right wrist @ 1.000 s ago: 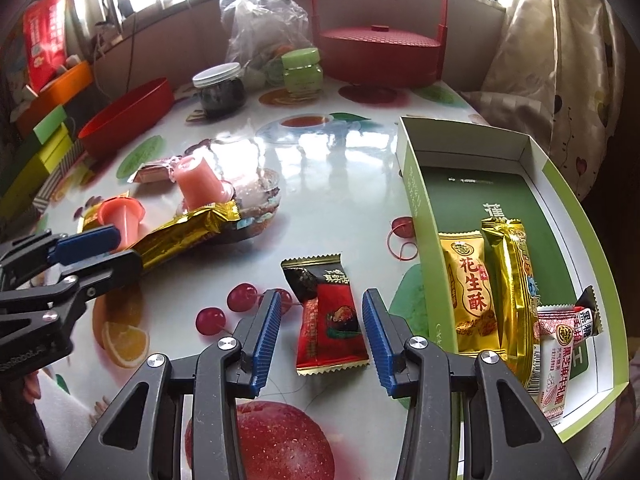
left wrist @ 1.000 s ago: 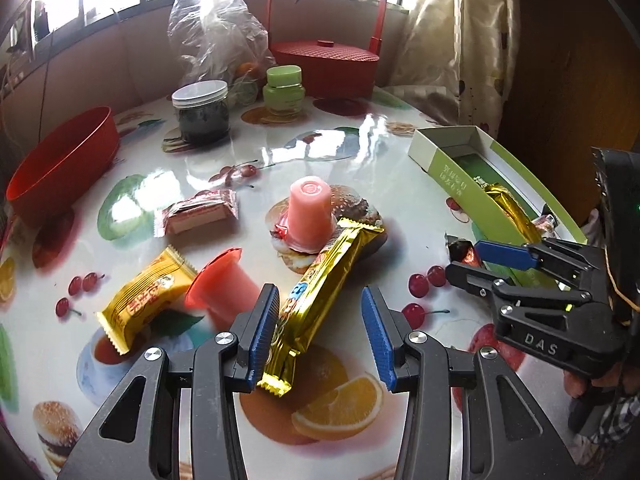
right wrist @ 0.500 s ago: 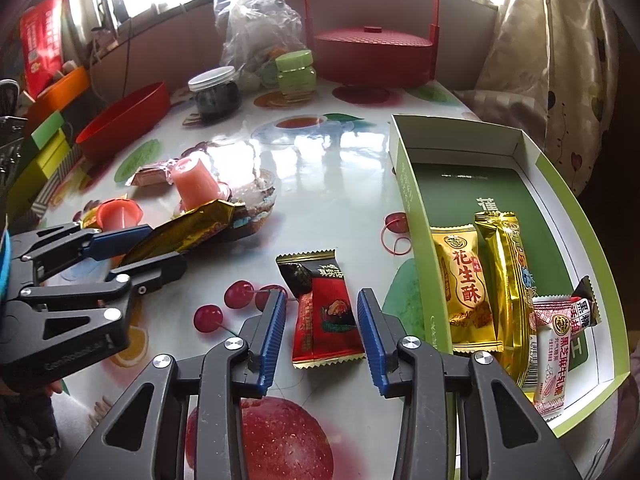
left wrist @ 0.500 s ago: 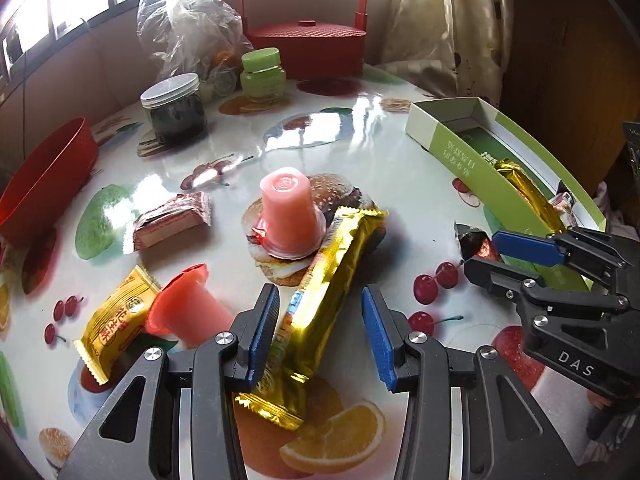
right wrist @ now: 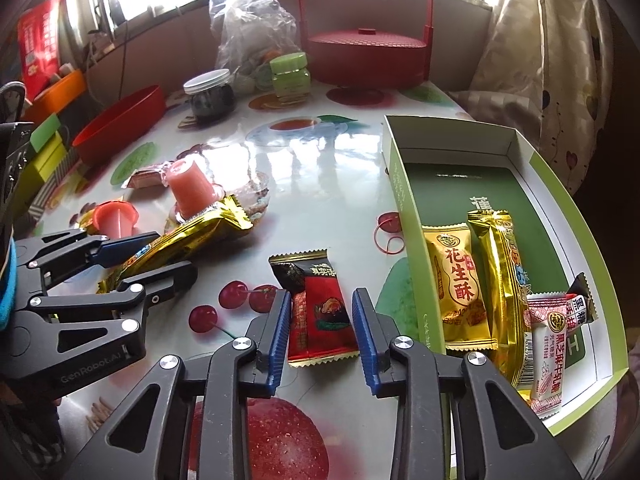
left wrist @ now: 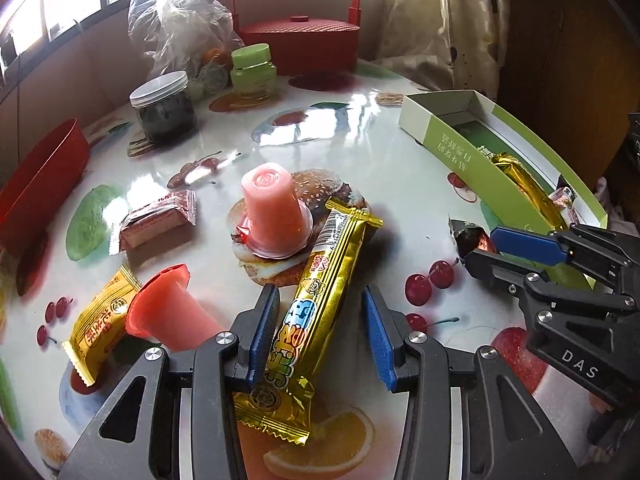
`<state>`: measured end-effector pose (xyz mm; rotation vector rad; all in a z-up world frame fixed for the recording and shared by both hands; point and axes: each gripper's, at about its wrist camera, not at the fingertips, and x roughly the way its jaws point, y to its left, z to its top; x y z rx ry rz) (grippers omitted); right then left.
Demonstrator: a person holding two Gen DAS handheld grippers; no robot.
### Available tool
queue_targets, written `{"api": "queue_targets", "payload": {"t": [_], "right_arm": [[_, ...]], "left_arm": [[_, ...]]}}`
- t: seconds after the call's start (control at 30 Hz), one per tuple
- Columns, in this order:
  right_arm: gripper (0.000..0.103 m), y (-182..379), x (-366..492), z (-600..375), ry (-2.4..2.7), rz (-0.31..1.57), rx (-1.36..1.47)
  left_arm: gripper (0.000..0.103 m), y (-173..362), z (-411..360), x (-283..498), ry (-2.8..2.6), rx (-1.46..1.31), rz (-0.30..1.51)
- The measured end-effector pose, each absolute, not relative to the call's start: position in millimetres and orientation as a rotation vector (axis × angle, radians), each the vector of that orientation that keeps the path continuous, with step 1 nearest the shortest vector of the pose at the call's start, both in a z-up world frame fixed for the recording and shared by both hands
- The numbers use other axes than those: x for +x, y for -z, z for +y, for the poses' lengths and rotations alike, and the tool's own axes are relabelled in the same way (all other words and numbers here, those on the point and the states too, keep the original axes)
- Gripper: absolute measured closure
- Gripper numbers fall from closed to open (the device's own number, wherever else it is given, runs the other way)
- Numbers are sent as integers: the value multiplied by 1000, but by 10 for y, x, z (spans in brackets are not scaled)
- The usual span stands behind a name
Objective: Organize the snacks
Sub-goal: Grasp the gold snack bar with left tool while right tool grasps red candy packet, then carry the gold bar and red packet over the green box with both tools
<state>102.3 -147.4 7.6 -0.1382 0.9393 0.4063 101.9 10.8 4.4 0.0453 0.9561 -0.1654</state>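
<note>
Both grippers are lowered over the table (left wrist: 360,128) at once, each lined up on its own snack, which looks like a two-handed pickup to fill the green box (right wrist: 404,200) faster. The left gripper (left wrist: 320,332) has its jaws spread apart, with the long gold bar (left wrist: 316,312) lying lengthwise between them; the left pad sits just beside the wrapper and the right pad stands clear of it, so nothing is clamped yet. The bar's far end leans against the rim of an upside-down pink jelly cup (left wrist: 274,216) straight ahead of this gripper, so a lift may nudge that cup. A second jelly cup (left wrist: 168,312) lies on its side just to its left. The right gripper (right wrist: 322,330) is likewise parted, straddling the near end of a red packet (right wrist: 320,320) without visibly pressing it. The box lies just to its right, already holding a few snacks, so the carry should be short.
</note>
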Motion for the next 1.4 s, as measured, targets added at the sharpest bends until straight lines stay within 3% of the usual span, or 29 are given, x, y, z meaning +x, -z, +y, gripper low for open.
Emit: {"api": "queue_targets", "payload": {"t": [0.23, 1.4], "right_arm": [[76, -75, 1023, -1484, -390, 938, -135], [83, -262, 869, -1578, -375, 896, -72]], "left_arm": [[78, -52, 99, 1013, 167, 29, 950], [79, -296, 148, 822, 167, -20, 885]]}}
